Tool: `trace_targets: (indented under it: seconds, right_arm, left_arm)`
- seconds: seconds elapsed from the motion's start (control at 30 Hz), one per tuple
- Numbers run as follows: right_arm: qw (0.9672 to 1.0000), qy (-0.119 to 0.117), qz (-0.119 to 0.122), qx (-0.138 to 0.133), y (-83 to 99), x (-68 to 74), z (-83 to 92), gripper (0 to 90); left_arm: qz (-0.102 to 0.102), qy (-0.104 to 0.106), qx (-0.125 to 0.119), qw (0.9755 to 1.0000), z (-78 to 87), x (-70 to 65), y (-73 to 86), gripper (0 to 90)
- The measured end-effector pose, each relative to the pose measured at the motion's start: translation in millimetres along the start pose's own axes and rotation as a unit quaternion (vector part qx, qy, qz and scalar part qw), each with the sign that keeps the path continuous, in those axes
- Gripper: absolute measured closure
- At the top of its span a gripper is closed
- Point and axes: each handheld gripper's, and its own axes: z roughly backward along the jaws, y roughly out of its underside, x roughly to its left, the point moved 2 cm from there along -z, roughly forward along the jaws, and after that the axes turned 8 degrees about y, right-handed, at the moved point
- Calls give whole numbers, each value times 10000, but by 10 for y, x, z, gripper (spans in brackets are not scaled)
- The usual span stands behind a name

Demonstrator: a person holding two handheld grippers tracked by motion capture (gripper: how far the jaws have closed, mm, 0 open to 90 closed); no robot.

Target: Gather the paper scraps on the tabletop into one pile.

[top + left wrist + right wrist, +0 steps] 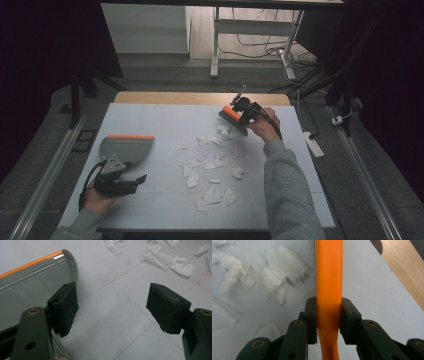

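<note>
Torn white paper scraps [212,162] lie scattered over the middle of the white table mat [160,120]. A small brush [231,117] with an orange handle [329,277] hovers at the far edge of the scraps [279,272], and my right gripper [246,111] [328,312] is shut on that handle. A grey dustpan [127,146] with an orange rim lies at the left. My left gripper [127,182] [112,307] rests just in front of it, jaws open with nothing between them. The dustpan [32,277] sits beside its left jaw, and scraps [172,261] lie farther off.
A strip of wooden tabletop [200,97] [404,267] shows beyond the mat's far edge. A white power strip [314,144] lies on the floor at the right. Cables and desk legs [215,45] stand behind the table.
</note>
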Motion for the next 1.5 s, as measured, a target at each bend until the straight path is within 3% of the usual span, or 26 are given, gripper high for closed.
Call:
trace_targets:
  seconds: [0.13, 0.3, 0.37, 0.43, 0.5, 0.63, 0.67, 0.8, 0.93, 1.2, 1.5]
  right_arm:
    - [9995, -138, 278, 14, -34, 82, -2, 699]
    - [9958, -258, 883, 27, -3, 244, 67, 702]
    - [9928, -329, 1154, 19, 34, 334, 130, 701]
    - [9876, -424, 1514, 14, 90, 430, 206, 701]
    - [9816, -704, 1771, -121, 201, 582, 328, 701]
    - [9784, -895, 1838, -305, 314, 684, 445, 700]
    - [9789, -879, 1800, -397, 344, 687, 480, 700]
    - [9869, -706, 1256, -725, 401, 547, 600, 700]
    - [9905, -569, 947, -822, 412, 419, 621, 699]
    - [9925, -345, 764, -893, 325, 386, 538, 699]
    - [9922, -198, 814, -927, 12, 431, 441, 699]
  left_arm:
    - [9, -10, 21, 10000, -12, 0, -1, 258]
    - [-11, -13, 32, 10000, -14, -19, -4, 258]
    - [-21, -15, 29, 10000, -11, -25, -5, 259]
    - [-26, -12, 30, 10000, -10, -26, -5, 259]
    - [-30, -11, 34, 10000, -9, -27, -4, 260]
    - [-37, -1, 42, 10000, -11, -32, -7, 260]
    - [-39, 8, 41, 10000, -14, -36, -8, 260]
    - [-54, 2, 49, 10000, -15, -47, -12, 260]
    - [-34, -13, 49, 10000, -9, -38, -8, 261]
    - [-19, -16, 61, 10000, -18, -28, -4, 261]
    - [-29, -24, 42, 10000, -16, -28, -7, 262]
